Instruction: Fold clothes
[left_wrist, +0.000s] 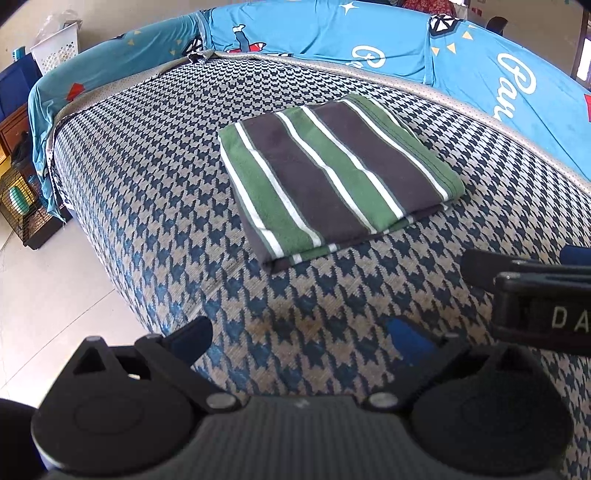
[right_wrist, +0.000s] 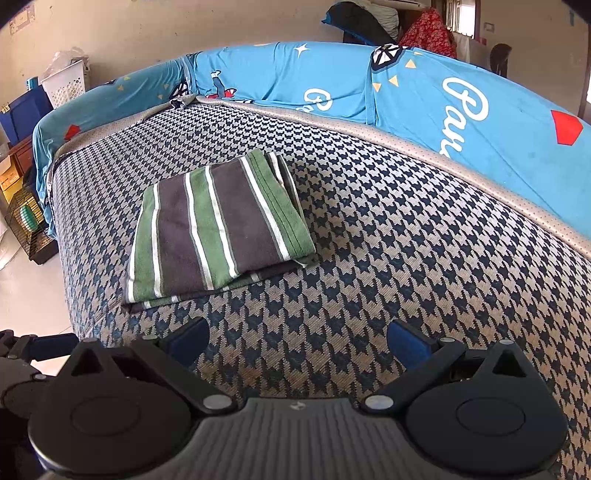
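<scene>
While both the left gripper (left_wrist: 303, 336) and right gripper (right_wrist: 297, 338) sit wide and empty at frame bottom, the green-and-charcoal striped folded cloth (left_wrist: 332, 173) lies mid-frame on the houndstooth mattress (left_wrist: 147, 177); regrasping risks unfolding layers.

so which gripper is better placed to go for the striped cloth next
Probably the left, narrowly. From the left gripper the folded striped cloth lies nearly straight ahead; from the right gripper it sits off to the left. Both are open and empty.
</scene>
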